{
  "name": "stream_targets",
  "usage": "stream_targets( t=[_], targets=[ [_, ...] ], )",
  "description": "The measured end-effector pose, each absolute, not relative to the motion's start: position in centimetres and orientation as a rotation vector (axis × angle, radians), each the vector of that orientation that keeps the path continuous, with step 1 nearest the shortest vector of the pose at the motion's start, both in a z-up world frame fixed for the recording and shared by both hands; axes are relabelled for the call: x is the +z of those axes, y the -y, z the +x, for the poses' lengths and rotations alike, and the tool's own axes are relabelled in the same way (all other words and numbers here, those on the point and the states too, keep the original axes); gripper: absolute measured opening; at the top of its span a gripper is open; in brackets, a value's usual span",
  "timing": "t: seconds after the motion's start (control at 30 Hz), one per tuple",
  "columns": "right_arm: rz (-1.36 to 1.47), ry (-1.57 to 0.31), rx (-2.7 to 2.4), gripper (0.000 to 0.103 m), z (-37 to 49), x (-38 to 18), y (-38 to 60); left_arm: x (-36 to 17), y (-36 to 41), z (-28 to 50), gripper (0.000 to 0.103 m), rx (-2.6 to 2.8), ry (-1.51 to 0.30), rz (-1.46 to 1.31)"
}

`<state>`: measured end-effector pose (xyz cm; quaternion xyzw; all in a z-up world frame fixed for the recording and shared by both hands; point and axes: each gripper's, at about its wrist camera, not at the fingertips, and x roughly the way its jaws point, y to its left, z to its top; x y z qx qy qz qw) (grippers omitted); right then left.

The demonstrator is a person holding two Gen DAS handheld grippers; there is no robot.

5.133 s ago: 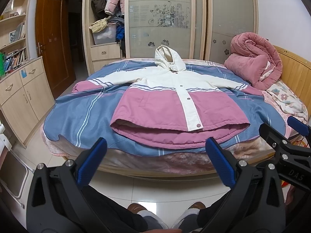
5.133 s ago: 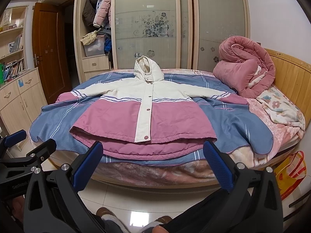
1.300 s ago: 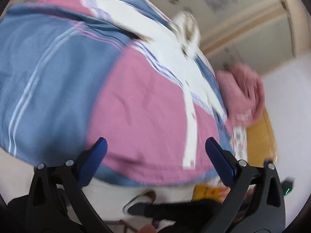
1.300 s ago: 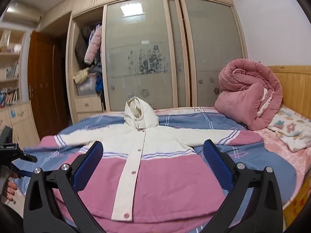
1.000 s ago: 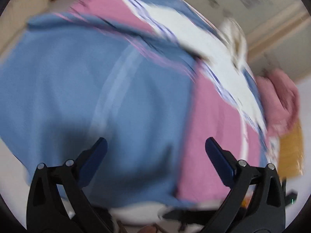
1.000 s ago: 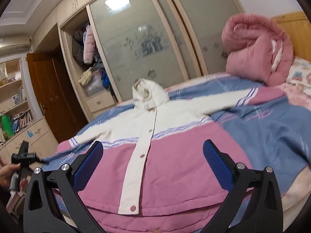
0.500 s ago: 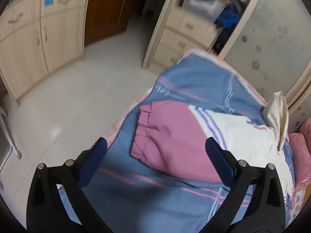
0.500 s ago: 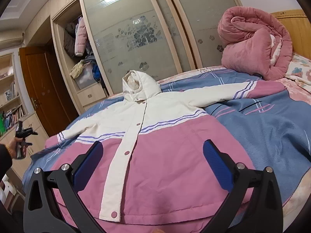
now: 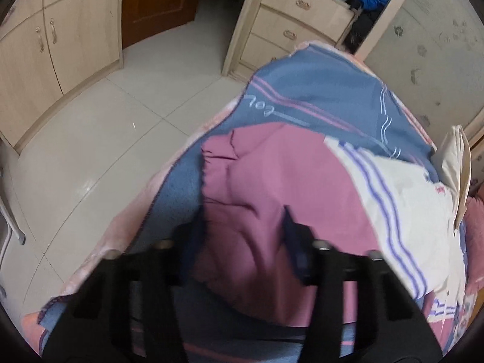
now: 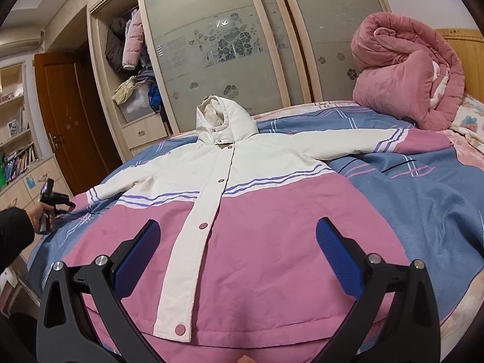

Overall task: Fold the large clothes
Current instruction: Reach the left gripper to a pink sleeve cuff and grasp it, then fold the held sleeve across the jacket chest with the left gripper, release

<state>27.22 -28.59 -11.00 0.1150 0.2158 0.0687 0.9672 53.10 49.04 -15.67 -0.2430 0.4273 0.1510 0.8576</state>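
A hooded jacket (image 10: 242, 227), white above and pink below, lies spread face up on the bed. In the left wrist view its pink sleeve end (image 9: 260, 175) rests by the bed's edge. My left gripper (image 9: 243, 233) points down onto that sleeve; its blurred jaws are closing with pink fabric between them. The same gripper (image 10: 48, 202) shows small at the far left of the right wrist view, held by a hand. My right gripper (image 10: 239, 260) hovers open over the jacket's pink lower front, with nothing between its fingers.
A blue striped blanket (image 10: 408, 187) covers the bed. A rolled pink quilt (image 10: 405, 75) sits by the wooden headboard. Left of the bed are tiled floor (image 9: 90, 139), cupboards (image 9: 54, 39), a drawer unit (image 9: 287, 21) and a brown door (image 10: 69, 115).
My left gripper has come down closer onto the pink sleeve end, and its jaws have narrowed around the fabric. The right gripper has sunk slightly towards the jacket.
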Motion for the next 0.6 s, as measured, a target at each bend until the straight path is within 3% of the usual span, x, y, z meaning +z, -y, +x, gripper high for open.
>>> stream_targets(
  t=[0.03, 0.1, 0.4, 0.6],
  targets=[
    [0.23, -0.443, 0.146, 0.102, 27.3, -11.1, 28.4, -15.0, -48.9, 53.0, 0.027, 0.321, -0.888, -0.511],
    [0.228, -0.448, 0.156, 0.102, 27.3, -11.2, 28.2, -13.4, -48.2, 52.9, 0.003, 0.312, -0.874, -0.496],
    [0.267, -0.425, 0.205, 0.102, 26.3, -10.2, 28.8, -4.5, -42.8, 52.9, 0.002, 0.275, -0.787, -0.364],
    [0.306, -0.406, 0.224, 0.102, 25.6, -9.6, 29.7, 3.1, -31.7, 56.6, 0.002, 0.172, -0.72, -0.201]
  ],
)
